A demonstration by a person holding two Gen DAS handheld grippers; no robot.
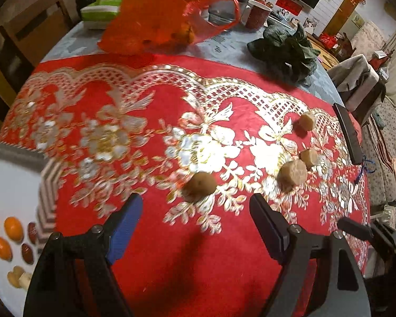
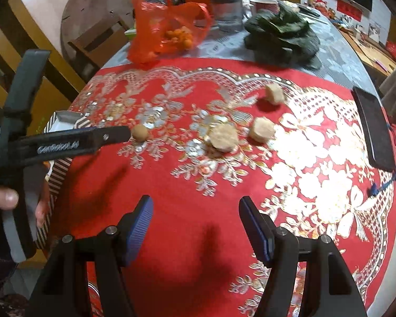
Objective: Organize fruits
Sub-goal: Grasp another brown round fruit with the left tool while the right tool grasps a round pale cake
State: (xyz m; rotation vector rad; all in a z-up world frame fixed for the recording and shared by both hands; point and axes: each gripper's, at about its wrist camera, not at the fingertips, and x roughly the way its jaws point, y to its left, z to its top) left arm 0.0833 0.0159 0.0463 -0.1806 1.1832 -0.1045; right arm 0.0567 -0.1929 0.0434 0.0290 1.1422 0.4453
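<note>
Four tan fruits lie loose on the red cloth (image 1: 150,237): a round one (image 1: 200,186), and three pale chunks (image 1: 293,172) (image 1: 309,157) (image 1: 306,121). Kumquats (image 1: 12,228) and dates (image 1: 27,252) sit in the white tray (image 1: 10,179).

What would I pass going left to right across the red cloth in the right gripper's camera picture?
Striped box → small round brown fruit → big pale lump → smaller pale lump → black flat device at the cloth's right edge.

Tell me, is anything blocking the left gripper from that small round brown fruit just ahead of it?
Nothing visible does. The left gripper is open and empty, and the round brown fruit lies just beyond its fingertips on the red tablecloth, with only bare cloth between. The other pale pieces lie off to the right.
</note>
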